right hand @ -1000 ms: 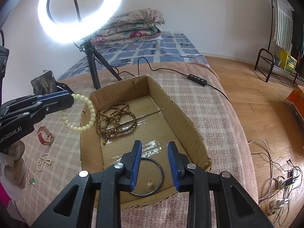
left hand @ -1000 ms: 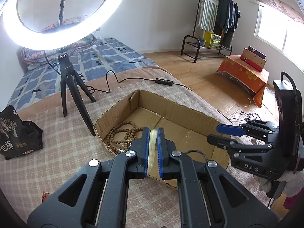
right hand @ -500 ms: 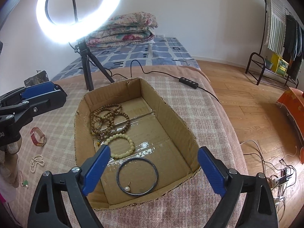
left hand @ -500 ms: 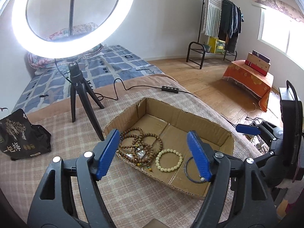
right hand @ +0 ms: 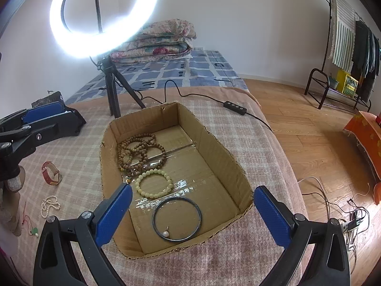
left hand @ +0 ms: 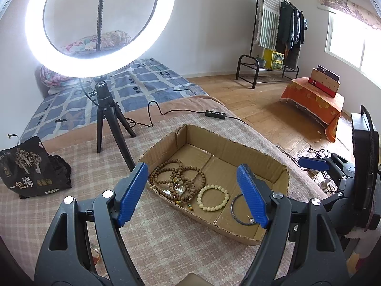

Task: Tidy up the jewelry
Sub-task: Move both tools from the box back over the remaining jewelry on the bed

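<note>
Bedroom setting: a pink-and-cream checked blanket (right hand: 78,166) covers the bed you are working on, with wooden floor off to the right and a lit white ring light on a black tripod (right hand: 112,95) standing behind the work area. On the blanket sits a shallow brown cardboard tray (right hand: 214,143). Inside it, at the far left, lies a tangle of brown wooden bead strands (right hand: 140,150); just in front of that, a pale cream beaded bracelet (right hand: 153,183); nearest you, a thin dark metal bangle carrying a small white pearl (right hand: 177,218). The three pieces lie flat on the tray floor, close together; whether bracelet and strands touch is not clear. Your left gripper (left hand: 190,193) has just been opening, its blue pads spread with nothing between them, hovering at the tray's near-left rim above the bead strands. Your right gripper (right hand: 193,214) has likewise just been opening and stands at its widest, nothing held, framing the bangle below. Outside the tray, on the blanket to the left, lie a red strap-like band (right hand: 51,174), a small white pearl strand (right hand: 50,205) and a red cord with a green pendant (right hand: 32,226). A black printed pouch (left hand: 33,169) rests further back.
</note>
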A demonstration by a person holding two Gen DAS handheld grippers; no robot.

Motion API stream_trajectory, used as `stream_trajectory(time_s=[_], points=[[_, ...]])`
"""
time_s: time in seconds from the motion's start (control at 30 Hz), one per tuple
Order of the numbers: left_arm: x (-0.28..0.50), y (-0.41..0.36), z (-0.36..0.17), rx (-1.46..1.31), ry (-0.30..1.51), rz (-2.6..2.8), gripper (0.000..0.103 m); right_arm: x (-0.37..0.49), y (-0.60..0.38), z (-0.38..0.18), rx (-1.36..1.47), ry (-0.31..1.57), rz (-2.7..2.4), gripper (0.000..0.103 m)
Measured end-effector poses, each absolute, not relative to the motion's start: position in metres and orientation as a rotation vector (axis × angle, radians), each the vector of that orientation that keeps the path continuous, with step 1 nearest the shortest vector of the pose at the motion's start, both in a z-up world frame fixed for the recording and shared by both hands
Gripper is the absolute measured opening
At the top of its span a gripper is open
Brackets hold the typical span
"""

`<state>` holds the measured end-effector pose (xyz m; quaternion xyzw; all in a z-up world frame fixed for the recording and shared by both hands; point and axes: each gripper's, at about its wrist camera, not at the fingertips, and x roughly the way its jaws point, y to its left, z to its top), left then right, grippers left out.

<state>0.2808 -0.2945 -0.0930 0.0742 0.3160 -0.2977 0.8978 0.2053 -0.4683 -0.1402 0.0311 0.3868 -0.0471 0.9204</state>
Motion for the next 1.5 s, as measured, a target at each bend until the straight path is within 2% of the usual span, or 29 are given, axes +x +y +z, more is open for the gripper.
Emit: stream_trajectory(time_s=[0.5, 1.0, 1.27, 1.5], points=[[0.258, -0.259, -0.061, 0.146, 0.608, -0.592, 0.079, 0.187, -0.444, -0.119, 0.04, 0.776, -0.086, 0.103], [0.221, -0.147, -0.039, 0.157, 0.539, -0.499, 0.079, 0.17, -0.398, -0.102, -0.017, 0.732, -0.068, 0.103], [0.203, -0.07, -0.054, 0.15, 0.574, -0.416, 0.079, 0.172, -0.368, -0.106, -0.033, 0.724, -0.004, 0.103], [0.187, -0.031, -0.091, 0.151, 0.654, -0.403, 0.079, 0.181, -0.351, -0.118, 0.029, 0.769, 0.096, 0.103]])
